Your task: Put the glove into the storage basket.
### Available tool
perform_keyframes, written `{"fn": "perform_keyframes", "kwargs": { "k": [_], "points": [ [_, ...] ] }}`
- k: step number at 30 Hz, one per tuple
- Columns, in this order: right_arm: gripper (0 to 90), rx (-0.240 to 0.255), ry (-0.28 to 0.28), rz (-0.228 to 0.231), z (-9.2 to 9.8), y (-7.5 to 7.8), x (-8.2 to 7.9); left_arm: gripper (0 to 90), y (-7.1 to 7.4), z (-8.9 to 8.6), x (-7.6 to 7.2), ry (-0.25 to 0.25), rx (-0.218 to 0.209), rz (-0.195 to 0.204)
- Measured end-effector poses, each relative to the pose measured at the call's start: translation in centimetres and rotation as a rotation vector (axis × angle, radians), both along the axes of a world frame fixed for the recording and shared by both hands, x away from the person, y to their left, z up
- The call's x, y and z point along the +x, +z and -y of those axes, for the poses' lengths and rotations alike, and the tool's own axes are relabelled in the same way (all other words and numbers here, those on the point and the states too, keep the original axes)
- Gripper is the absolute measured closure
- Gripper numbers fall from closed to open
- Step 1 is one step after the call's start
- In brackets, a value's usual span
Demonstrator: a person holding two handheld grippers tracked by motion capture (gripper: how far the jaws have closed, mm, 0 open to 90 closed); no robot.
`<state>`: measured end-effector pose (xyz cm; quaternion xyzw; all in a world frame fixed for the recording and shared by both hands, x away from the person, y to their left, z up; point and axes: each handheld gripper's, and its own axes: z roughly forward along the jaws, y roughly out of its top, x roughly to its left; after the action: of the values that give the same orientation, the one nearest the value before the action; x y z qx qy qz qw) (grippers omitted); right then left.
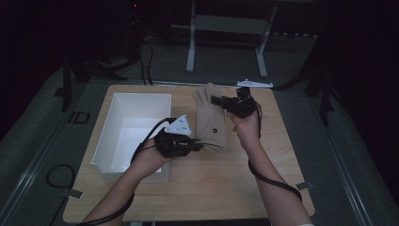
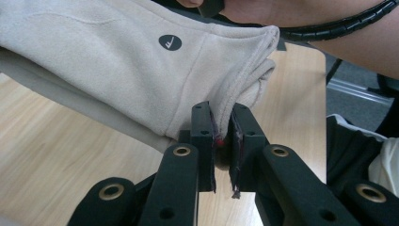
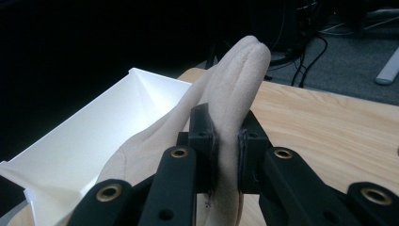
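Observation:
A beige fleece glove [image 1: 210, 120] with a small dark round logo hangs stretched between both grippers above the wooden table [image 1: 282, 155]. My left gripper [image 1: 200, 145] is shut on the cuff edge of the glove [image 2: 141, 61]; in the left gripper view [image 2: 221, 141] the cloth is pinched between the two black jaws. My right gripper [image 1: 217, 100] is shut on the finger end of the glove [image 3: 235, 94], whose fingers stick up past the jaws [image 3: 227, 141]. Both hands hold the glove just right of the white box.
An open white box [image 1: 134, 132] stands on the left half of the table, its inside bare; it also appears to the left in the right gripper view [image 3: 80, 146]. A small white part [image 1: 254, 84] lies at the far edge. Desk legs and cables stand on the dark floor beyond.

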<state>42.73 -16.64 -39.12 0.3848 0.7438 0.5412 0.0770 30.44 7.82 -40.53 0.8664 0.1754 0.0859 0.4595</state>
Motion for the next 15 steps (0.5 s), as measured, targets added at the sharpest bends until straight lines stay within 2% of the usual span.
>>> {"fn": "perform_keyframes", "kwargs": {
  "k": [15],
  "points": [
    [80.0, -0.019, 0.062, 0.026, -5.1, 1.3, 0.3, 82.5, 0.2, -3.9, -0.8, 0.057, 0.024, 0.010]
  ]
}}
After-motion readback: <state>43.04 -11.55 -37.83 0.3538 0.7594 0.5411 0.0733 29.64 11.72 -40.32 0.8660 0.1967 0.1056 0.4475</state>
